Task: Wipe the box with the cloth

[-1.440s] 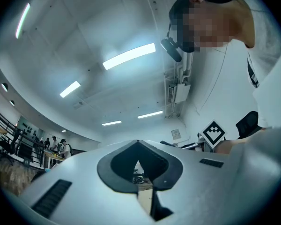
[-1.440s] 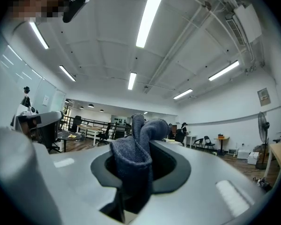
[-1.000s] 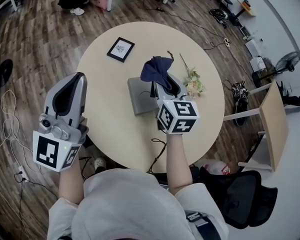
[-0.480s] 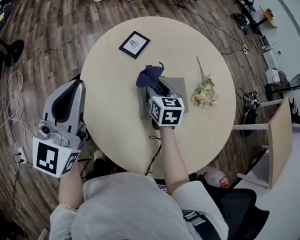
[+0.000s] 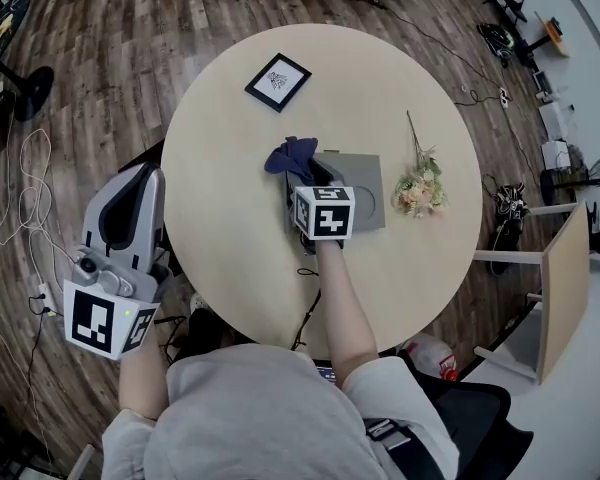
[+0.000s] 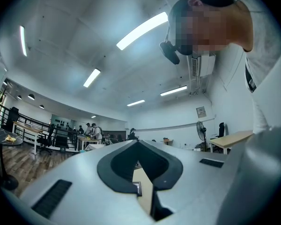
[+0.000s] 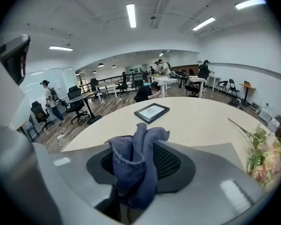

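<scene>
right gripper [image 5: 305,175] clamps dark blue cloth [image 5: 290,155], bunched above its tips; grey box [image 5: 366,196] just beneath and to its right, on round table [image 5: 220,238]. left gripper [image 5: 148,171] jaws together, empty, beyond table edge.

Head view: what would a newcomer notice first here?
The dark blue cloth is bunched in the right gripper's jaws, at the far left corner of the flat grey box on the round table. A flower sprig lies right of the box. The left gripper hangs shut and empty off the table's left edge.
</scene>
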### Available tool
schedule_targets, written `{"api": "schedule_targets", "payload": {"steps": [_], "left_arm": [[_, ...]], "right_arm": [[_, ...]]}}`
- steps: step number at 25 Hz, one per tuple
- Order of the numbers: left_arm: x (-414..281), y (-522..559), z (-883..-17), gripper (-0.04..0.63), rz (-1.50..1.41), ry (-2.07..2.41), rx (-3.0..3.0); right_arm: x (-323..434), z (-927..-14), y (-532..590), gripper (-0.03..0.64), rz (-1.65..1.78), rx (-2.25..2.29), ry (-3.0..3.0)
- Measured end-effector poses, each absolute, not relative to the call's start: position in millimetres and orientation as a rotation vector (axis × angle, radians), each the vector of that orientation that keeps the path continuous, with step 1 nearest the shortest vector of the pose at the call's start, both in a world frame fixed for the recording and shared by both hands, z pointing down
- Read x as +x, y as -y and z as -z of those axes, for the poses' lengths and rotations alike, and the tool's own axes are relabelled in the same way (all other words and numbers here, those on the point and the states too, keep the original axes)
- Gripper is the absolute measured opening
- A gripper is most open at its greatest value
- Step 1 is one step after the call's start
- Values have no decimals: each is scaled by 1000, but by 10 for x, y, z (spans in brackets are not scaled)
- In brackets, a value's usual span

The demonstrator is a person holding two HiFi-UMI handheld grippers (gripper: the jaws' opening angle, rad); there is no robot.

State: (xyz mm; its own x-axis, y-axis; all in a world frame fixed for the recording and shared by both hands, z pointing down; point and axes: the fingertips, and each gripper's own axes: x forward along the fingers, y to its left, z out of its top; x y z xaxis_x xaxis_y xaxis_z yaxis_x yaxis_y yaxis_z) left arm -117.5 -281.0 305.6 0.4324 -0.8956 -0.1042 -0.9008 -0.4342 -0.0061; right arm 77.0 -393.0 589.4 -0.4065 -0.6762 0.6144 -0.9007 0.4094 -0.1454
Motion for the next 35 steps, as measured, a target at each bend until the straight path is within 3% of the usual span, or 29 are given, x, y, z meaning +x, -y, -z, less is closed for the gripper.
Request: {"api": "schedule_targets", "payload": {"steps": [6,10,13,35], "left_arm": [[-1152,2884,-3095,3,-107,-1638,-2614],[-1135,2931,-3107,3,-96,-1631,-2620],[-1083,2969,-3110,3,-89,-1618,-2628],[-753,3004,-3162,3,-58,-1559,-2669]], "right_arm": [[781,-6109,3981,179,-665,1311,2126],[714,-6217,3962,114,-597,1246,2070],[790,-6208,4024,100,-587,1255,2071],[2543,-6268,4270,95,-609,1602,1856]]}}
